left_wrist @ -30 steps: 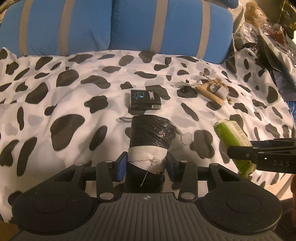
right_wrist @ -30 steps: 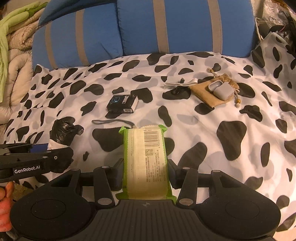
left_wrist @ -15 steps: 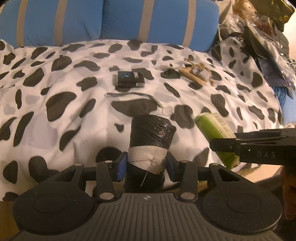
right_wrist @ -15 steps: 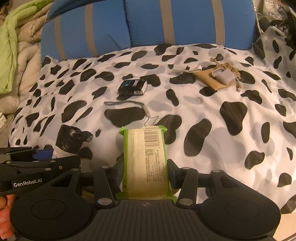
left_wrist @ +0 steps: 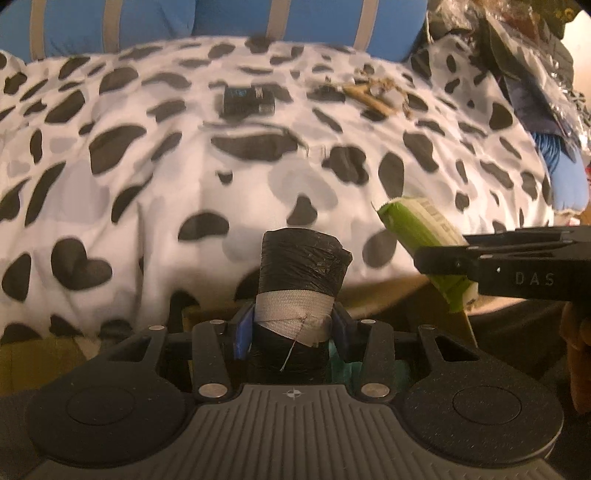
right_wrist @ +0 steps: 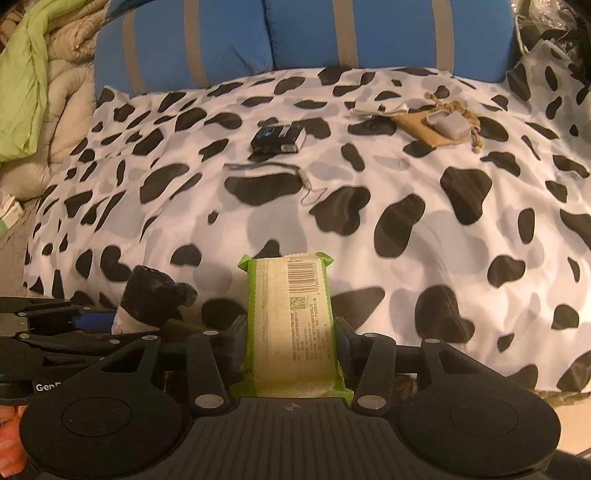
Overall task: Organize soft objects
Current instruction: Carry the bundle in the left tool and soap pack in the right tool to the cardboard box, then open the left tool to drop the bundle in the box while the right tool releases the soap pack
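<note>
On the left, the left gripper [left_wrist: 291, 325] was clamped partway closed on a black roll [left_wrist: 301, 266] banded in white cloth, held upright over the near edge of the spotted bedspread [left_wrist: 155, 206]. To its right, the right gripper [right_wrist: 291, 343] gripped a green tissue pack [right_wrist: 290, 321] the same way, barcode up, just beside the roll. Farther back a black box [right_wrist: 279, 138] lay mid-bed with a cord [right_wrist: 273, 168] before it. At the far right a tan pouch [right_wrist: 417, 125] lay flat under a grey earbud case [right_wrist: 450, 123]. Much of the bedspread around them lay bare; blue pillows [right_wrist: 303, 33] lined the far edge.
</note>
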Available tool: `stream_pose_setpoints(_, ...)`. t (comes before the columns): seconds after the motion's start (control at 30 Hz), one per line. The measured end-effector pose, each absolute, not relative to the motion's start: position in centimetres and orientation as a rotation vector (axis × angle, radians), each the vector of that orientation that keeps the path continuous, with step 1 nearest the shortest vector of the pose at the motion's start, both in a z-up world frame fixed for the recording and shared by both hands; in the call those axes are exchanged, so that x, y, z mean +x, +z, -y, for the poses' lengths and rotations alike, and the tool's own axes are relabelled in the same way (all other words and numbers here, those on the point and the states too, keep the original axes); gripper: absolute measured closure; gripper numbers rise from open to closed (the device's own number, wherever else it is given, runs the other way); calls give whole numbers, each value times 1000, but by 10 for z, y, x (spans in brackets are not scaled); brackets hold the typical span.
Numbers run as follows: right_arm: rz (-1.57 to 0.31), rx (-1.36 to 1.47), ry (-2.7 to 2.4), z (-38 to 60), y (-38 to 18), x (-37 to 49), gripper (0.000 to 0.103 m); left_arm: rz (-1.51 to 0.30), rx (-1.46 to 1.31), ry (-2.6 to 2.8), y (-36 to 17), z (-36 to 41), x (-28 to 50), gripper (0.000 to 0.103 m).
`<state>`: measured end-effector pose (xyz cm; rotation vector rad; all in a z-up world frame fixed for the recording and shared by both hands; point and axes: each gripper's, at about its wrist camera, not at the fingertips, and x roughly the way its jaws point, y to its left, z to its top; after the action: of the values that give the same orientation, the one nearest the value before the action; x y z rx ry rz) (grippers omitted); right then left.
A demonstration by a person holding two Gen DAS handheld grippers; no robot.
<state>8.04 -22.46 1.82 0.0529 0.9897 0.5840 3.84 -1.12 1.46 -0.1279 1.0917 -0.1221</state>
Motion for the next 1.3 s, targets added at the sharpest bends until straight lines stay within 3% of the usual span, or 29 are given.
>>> stream_pose_setpoints(0.53,-1072,-29,611,218,9,49,53,-1263,-162,-132,-4,12,18,60)
stream_pose_setpoints(0.67,-1074,-28,608,218,9,50,56,-1278,-170,-122,-6,11,18,26)
stream_pose_setpoints(0.7,-1076,-29,608,217,9,51,59,-1279,-170,-118,-6,10,18,26)
stream_pose_setpoints(0.77,-1077,-30,605,217,9,51,84,-1280,-175,-108,-6,9,19,26)
stream_pose_setpoints(0.8,-1081,-22,607,218,9,52,88,-1278,-179,-101,-6,9,19,26)
stream_pose_setpoints(1.23,-1114,-36,622,215,5,51,87,-1258,-198,-31,-4,2,21,26)
stream_pose_setpoints(1.3,-1128,-54,627,213,2,50,81,-1268,-186,-25,-5,3,21,26)
